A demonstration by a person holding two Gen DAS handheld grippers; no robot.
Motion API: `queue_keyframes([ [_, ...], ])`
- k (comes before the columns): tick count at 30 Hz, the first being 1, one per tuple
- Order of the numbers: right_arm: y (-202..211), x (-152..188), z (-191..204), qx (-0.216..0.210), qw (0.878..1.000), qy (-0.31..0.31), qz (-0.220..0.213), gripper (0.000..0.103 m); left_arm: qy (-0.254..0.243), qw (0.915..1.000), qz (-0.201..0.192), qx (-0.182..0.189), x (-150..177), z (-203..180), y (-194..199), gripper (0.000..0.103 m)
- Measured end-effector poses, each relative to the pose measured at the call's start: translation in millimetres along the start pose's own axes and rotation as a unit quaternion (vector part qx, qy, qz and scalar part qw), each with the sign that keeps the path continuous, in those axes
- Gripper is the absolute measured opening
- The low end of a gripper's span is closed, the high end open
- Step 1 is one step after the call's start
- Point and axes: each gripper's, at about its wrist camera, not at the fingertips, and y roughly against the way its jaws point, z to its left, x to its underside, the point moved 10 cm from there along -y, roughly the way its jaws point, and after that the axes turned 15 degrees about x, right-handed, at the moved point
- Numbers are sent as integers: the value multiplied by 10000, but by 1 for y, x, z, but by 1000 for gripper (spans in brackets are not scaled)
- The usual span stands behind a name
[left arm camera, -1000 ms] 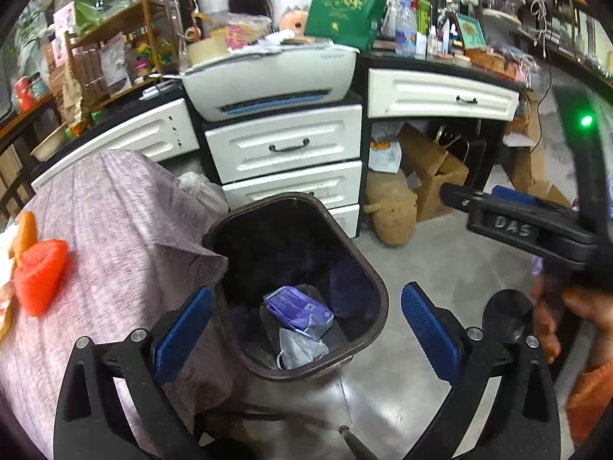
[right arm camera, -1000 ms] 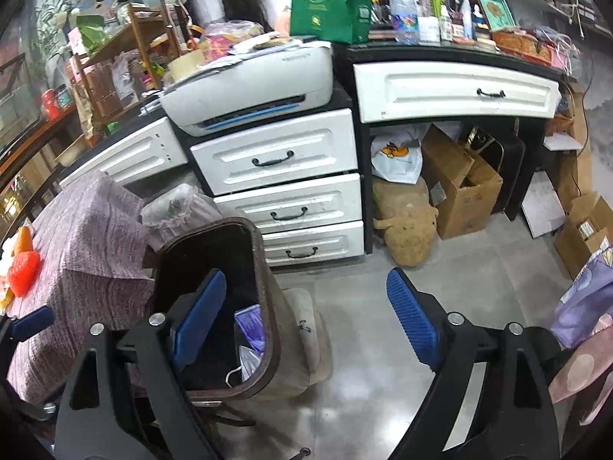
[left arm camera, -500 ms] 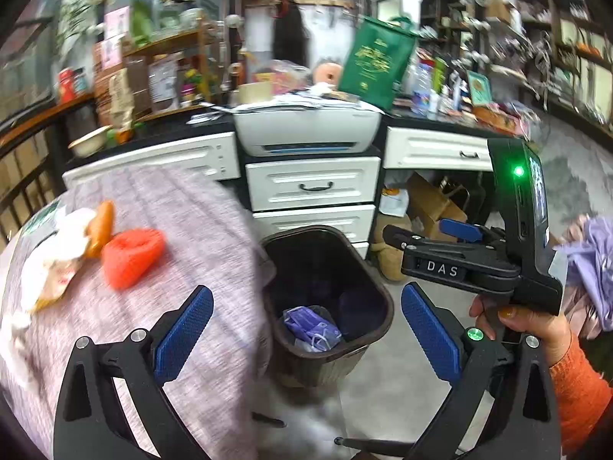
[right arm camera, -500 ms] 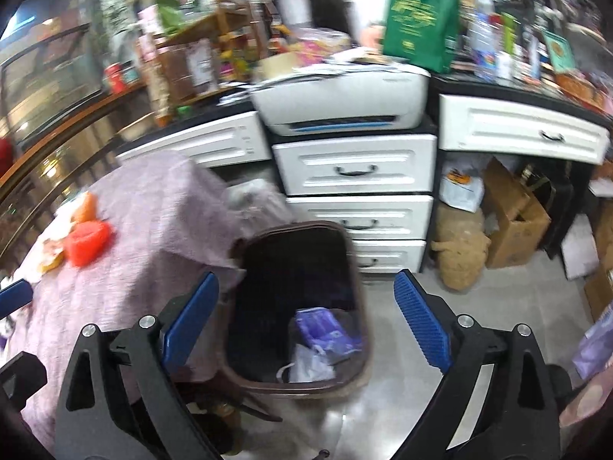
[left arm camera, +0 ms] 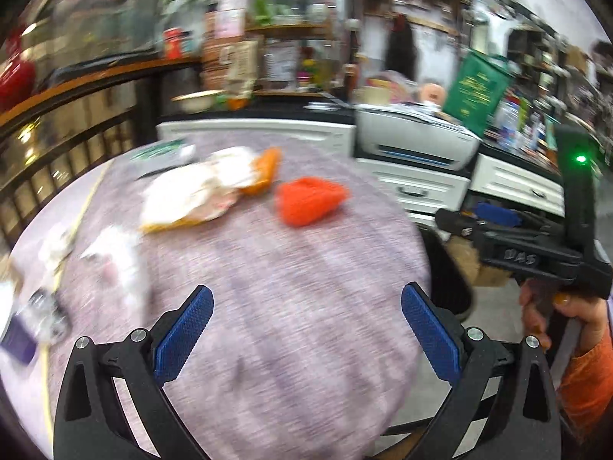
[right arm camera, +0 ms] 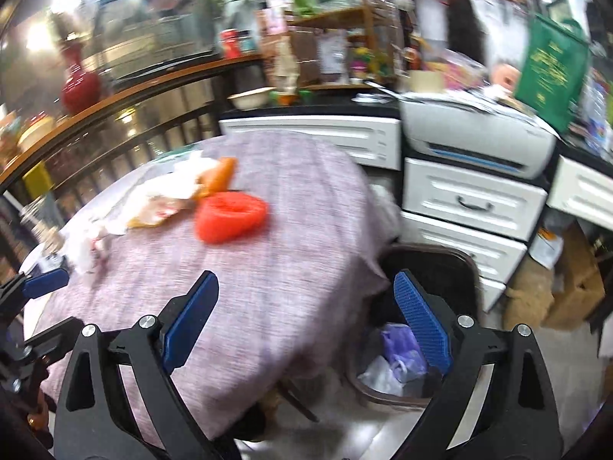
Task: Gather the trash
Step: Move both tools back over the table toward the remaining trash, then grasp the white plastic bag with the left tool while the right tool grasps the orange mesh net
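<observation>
Trash: orange wad (right arm camera: 230,216) and crumpled white wrappers (left arm camera: 191,191) on cloth-covered bench (left arm camera: 287,287); brown bin (right arm camera: 429,264) beside bench, bagged waste inside; left gripper (left arm camera: 306,329), right gripper (right arm camera: 306,318): fingers wide, empty.

Far behind the table we see white drawers (right arm camera: 473,201) with dark handles under a black countertop, and a grey printer (right arm camera: 479,136) resting on top. A green bag (right arm camera: 551,71) stands at the far right. On the left, 1 red vase (right arm camera: 80,86) sits on a wooden ledge, and a pale bowl (right arm camera: 251,98) lies nearer the middle.
</observation>
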Motion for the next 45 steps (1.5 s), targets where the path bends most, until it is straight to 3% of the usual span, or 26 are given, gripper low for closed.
queue_keyframes([
  [10,7,-7,89,-572,9959,703,-68,92,370,9956,-169,-846,19,87,57,97],
  [16,-7,-13,110,-622,9940,896,19,92,642,9919,-236,-1074,19,124,68,97],
  [22,-22,-20,118,-560,9935,990,41,92,780,9926,-80,-922,13,129,52,96],
  [28,-32,-19,113,-516,9945,897,155,92,637,9920,219,-1066,0,123,18,91],
  [33,-34,-16,101,-459,9947,905,182,92,739,9851,512,-1467,0,141,-6,70],
  [36,-37,-18,94,-454,9950,875,183,92,1087,9811,573,-1494,7,155,-7,48],
  [38,-39,-20,92,-459,9950,871,185,92,1238,9799,550,-1463,10,160,-2,27],
  [40,-43,-21,93,-498,9947,870,213,92,1354,9795,502,-1403,12,162,4,16],
  [45,-60,-25,96,-516,9943,837,422,92,1389,9835,291,-1125,9,153,23,10],
])
